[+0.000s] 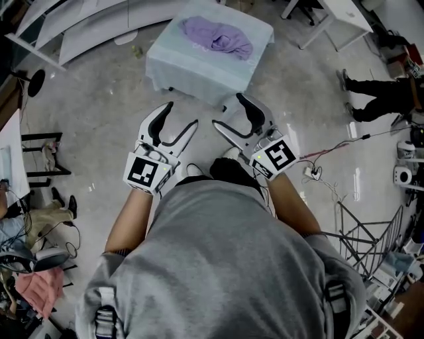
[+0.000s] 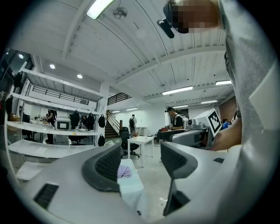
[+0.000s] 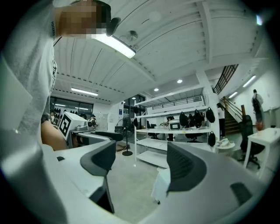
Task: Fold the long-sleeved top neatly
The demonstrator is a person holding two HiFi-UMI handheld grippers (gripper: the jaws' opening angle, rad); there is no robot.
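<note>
The long-sleeved top [image 1: 218, 36] is purple and lies crumpled on a small table [image 1: 192, 76] draped in pale cloth, ahead of me on the floor. Both grippers hang in the air short of the table, pointing level at it. My left gripper [image 1: 182, 114] is open with nothing between its jaws. My right gripper [image 1: 227, 109] beside it is open and empty too. In the left gripper view the top [image 2: 124, 171] shows between the jaws of the left gripper [image 2: 140, 158], far off on the table [image 2: 131, 189]. In the right gripper view a table corner [image 3: 161, 186] shows beyond the right gripper [image 3: 140, 162].
A person's legs [image 1: 371, 93] stand at the right, with cables [image 1: 318, 172] on the floor near my feet. White desks [image 1: 324, 20] stand behind the table. Shelving [image 3: 175, 131] and a floor fan [image 3: 127, 135] line one wall. A white desk [image 2: 141, 141] with a chair [image 2: 127, 142] stands farther back.
</note>
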